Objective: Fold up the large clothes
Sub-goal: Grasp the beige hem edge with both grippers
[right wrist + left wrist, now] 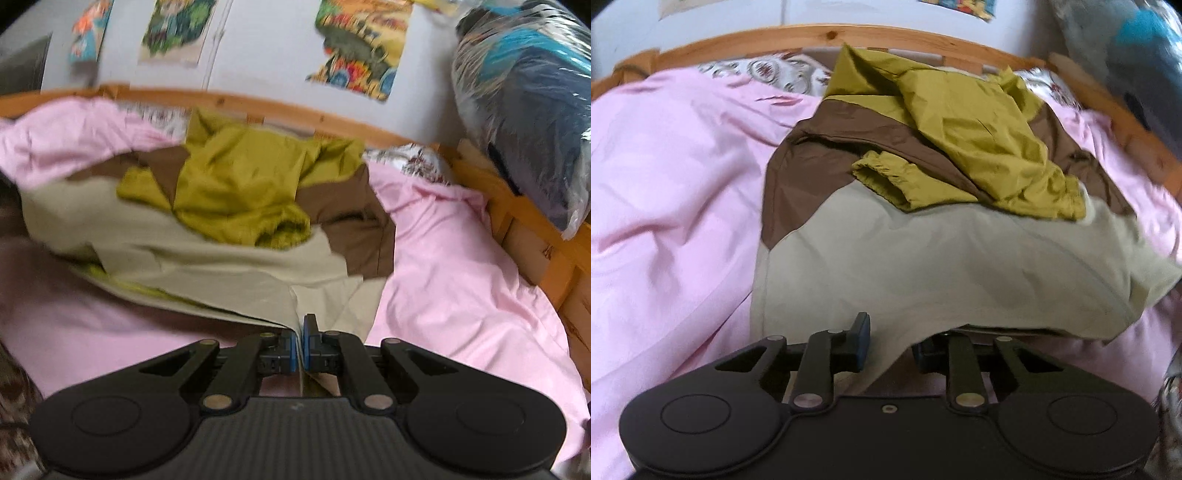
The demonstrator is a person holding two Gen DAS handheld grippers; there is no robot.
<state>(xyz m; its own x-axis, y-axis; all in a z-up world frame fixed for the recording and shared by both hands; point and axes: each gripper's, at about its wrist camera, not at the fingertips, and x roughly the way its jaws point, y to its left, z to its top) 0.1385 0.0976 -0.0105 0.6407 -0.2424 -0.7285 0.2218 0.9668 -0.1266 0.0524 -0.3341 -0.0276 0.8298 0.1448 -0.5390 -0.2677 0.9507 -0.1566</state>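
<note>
two grippers work one big jacket (923, 251) on a bed. the jacket is beige at the near hem, brown across the middle, w/ olive-yellow sleeves (979, 147) bunched on top toward the far side. it lies on a pink duvet (672, 192), roughly mid-bed in the left wrist view, near the wooden bed frame (812, 35) at the back.

left gripper (888, 339): fingers partly spread, beige hem fabric hanging down between them. the left pad (863, 341) is visible and stands clear of the cloth; the right one is mostly hidden under the hem, so can't tell if it touches. not a firm pinch from what shows.

right gripper (300, 349): blue pads (291, 354) pressed together w/ a thin edge of beige hem clamped between, the cloth lifting up from the pinch point toward the rest of the jacket (207, 236).

bkgd: white wall w/ colourful posters (360, 48), a plastic-wrapped bundle (528, 107) at the right by the frame, patterned pillow (421, 162) near the headboard corner. both views slightly blurred.
</note>
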